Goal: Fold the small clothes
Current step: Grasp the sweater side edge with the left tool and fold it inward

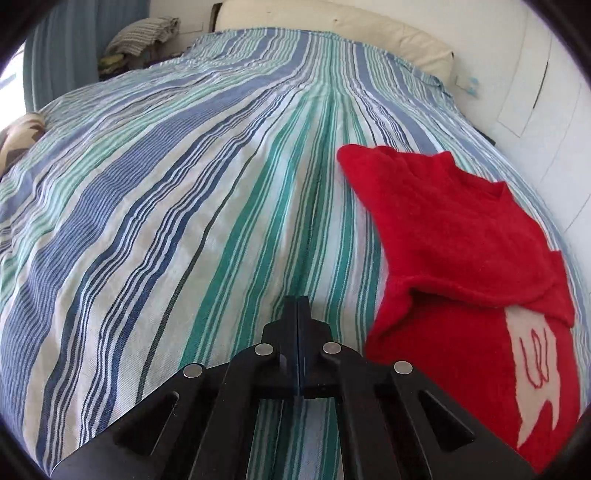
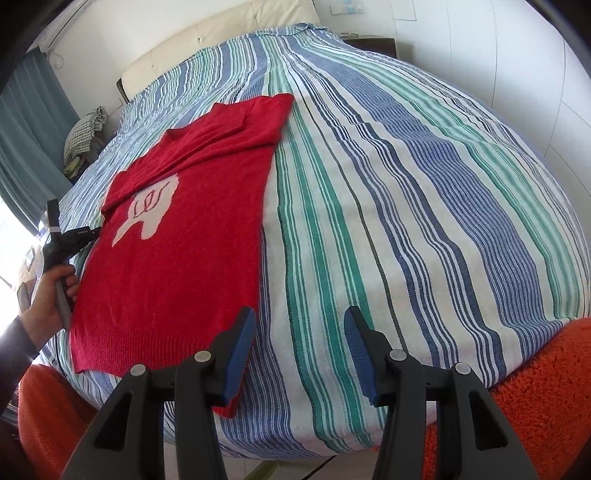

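a striped bedspread [image 1: 207, 206] in blue, green and white runs away ahead of my fingers over the whole bed. past its far end stands a cream headboard [image 1: 332, 26]. far off to my left hangs a teal curtain [image 1: 55, 48], with a heap of checked cloth [image 1: 144, 33] beside it. orange fuzzy fabric [image 2: 535, 387] lies close under my right fingers.

You've got one red sweater [image 2: 177, 236] lying on one striped bedspread [image 2: 406, 221], with one pale motif [image 2: 146, 206] knitted into its front. You're holding two grippers: the left gripper [image 1: 297, 306] and the right gripper [image 2: 300, 350], with one hand [image 2: 48, 299] of yours showing. One cream headboard [image 1: 332, 26], one heap of folded cloth [image 1: 144, 33] beside the bed.
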`<act>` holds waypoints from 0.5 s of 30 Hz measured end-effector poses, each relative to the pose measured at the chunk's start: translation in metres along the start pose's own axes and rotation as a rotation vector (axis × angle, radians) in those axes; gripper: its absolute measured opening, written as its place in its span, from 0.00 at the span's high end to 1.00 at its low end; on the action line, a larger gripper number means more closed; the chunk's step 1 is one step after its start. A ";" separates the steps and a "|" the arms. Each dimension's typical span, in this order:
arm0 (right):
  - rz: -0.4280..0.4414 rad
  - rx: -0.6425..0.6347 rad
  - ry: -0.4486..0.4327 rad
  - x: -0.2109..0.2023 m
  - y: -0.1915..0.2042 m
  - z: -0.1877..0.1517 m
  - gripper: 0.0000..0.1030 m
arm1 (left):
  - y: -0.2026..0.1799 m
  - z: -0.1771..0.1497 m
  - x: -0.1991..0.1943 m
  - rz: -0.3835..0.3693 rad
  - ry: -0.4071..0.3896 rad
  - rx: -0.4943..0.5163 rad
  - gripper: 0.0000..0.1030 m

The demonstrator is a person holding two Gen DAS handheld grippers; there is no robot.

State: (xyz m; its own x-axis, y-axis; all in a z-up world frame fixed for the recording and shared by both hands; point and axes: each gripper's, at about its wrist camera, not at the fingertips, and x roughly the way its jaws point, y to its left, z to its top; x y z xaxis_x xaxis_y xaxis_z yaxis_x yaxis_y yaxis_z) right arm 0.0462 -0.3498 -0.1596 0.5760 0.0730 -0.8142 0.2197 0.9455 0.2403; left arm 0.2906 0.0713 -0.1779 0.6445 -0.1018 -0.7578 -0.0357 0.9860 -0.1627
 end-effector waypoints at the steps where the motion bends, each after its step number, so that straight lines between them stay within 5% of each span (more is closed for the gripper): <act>1: 0.000 0.001 0.005 0.002 0.000 0.000 0.52 | -0.002 0.000 -0.003 -0.005 0.001 0.015 1.00; 5: 0.003 0.013 0.014 0.005 -0.002 0.000 0.52 | -0.007 -0.001 -0.031 -0.083 -0.037 0.033 0.93; 7: 0.002 0.013 0.006 0.003 -0.003 -0.001 0.52 | -0.015 -0.005 -0.047 -0.171 -0.066 0.094 0.53; 8: 0.001 0.014 0.004 0.002 -0.003 -0.001 0.52 | -0.022 -0.006 -0.050 -0.198 -0.063 0.138 0.46; 11: 0.001 0.016 0.019 0.006 -0.004 -0.001 0.51 | -0.046 0.002 -0.031 -0.210 0.018 0.238 0.57; 13: 0.000 0.012 0.024 0.008 -0.002 -0.001 0.52 | -0.049 0.009 -0.007 -0.188 0.076 0.226 0.88; 15: -0.003 0.003 0.017 0.005 -0.001 -0.002 0.51 | -0.040 0.018 0.005 -0.146 0.065 0.145 0.97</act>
State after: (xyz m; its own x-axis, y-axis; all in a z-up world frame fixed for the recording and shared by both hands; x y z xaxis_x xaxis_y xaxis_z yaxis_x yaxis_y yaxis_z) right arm 0.0478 -0.3495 -0.1652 0.5616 0.0761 -0.8239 0.2236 0.9447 0.2397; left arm 0.3092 0.0336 -0.1642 0.5840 -0.2485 -0.7728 0.1673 0.9684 -0.1850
